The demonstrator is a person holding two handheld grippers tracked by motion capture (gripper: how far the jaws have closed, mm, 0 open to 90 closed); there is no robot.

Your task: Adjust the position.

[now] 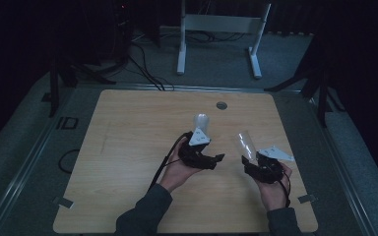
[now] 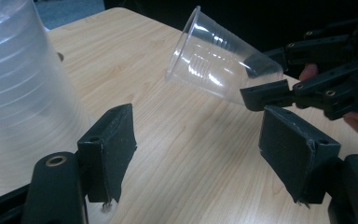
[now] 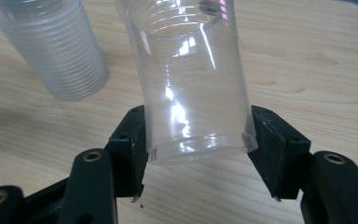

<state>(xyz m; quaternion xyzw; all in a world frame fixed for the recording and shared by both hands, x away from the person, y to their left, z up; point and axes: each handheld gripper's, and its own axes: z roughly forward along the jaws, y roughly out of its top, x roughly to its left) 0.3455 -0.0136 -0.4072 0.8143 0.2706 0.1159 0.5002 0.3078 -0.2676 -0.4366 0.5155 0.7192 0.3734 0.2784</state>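
Dim lab, cables [image 1: 142,64], bare table [image 1: 128,147] (wooden)

The high view is dim and underexposed: the surroundings from 9 through 12 to 3 o'clock fall to near black, and only the table [image 1: 128,147] reads as a muted tan. Detail there is soft and grainy.

The left gripper view is brighter. The cup stack [image 2: 23,93] at 9 o'clock is close and out of focus. The clear cup [image 2: 219,65] at 1 o'clock shows small white highlights.

The right gripper view is evenly lit. Glare streaks run down the clear cup's wall, with a pink glint at 12 o'clock. Soft shadows lie under the black jaws at 6 o'clock.
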